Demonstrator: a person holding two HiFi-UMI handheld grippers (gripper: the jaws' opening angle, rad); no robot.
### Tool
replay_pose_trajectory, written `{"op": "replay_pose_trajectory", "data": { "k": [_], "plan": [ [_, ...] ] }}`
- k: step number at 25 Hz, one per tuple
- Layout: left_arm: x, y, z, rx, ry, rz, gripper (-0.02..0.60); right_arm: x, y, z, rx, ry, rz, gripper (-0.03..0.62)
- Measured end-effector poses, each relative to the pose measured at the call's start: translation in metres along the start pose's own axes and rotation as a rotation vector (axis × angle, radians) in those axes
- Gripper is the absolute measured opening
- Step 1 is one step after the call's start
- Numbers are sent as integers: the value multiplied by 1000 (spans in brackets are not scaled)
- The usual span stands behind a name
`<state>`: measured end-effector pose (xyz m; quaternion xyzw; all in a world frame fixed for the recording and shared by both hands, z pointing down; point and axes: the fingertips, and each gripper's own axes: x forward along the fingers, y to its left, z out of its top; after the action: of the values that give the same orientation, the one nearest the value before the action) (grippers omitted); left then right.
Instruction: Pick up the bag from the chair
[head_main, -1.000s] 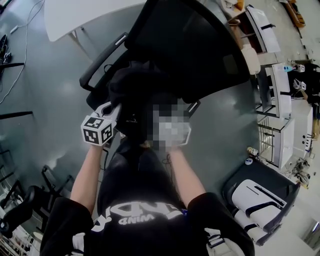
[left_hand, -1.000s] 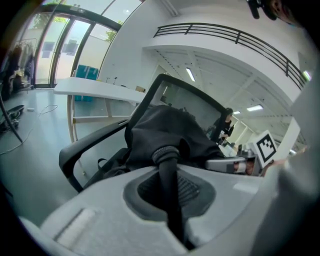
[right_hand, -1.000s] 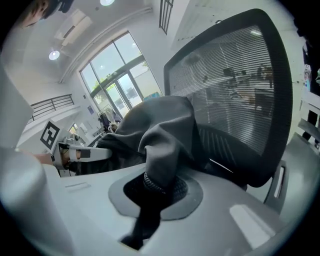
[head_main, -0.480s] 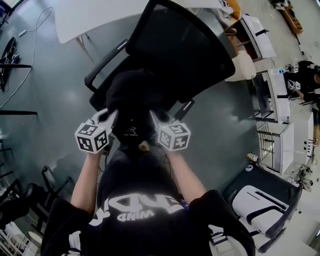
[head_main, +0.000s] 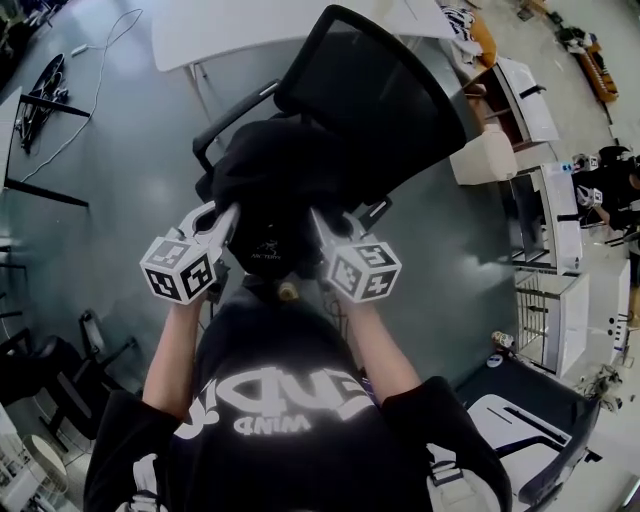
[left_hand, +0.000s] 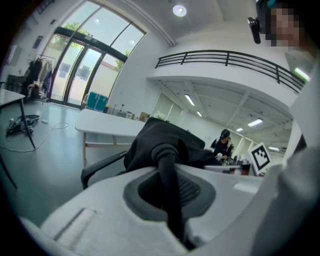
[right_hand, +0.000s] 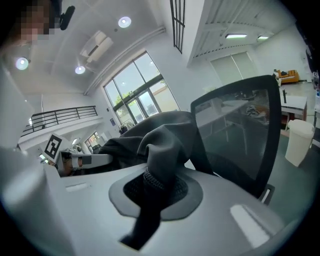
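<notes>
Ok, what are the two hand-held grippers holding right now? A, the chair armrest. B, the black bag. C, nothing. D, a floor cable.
B: the left hand-held gripper and the right hand-held gripper are each clamped on the bag.

Non-task items: white table at the top of head view, grey floor all round it; thin cable loops on the floor off the table's left end; black cable tangle lies further out from that edge; white bin stands well off the table's right corner, white desks beyond it; black-and-white case on the floor, far from the table. Left gripper view: glass doors beyond the table's left end; railed balcony overhead; seated person in the background. Right gripper view: round ceiling lights.
</notes>
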<state>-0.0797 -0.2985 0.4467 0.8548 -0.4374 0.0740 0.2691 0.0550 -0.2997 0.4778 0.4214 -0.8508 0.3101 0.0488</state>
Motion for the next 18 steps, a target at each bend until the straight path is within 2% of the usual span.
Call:
{"op": "replay_pose_trajectory", "data": {
  "k": [4,9,18],
  "plan": [
    [-33,-26,13,30,-60,16,8,-24,27,14,-27,-33,51,18],
    [-75,-46,13,44,-95,19,8,-45,61,13,-37,-58,90,18],
    [-155,-81,-29,21,-80,-24,8,-94,120,-34,-12,-71,96,18]
  ]
}}
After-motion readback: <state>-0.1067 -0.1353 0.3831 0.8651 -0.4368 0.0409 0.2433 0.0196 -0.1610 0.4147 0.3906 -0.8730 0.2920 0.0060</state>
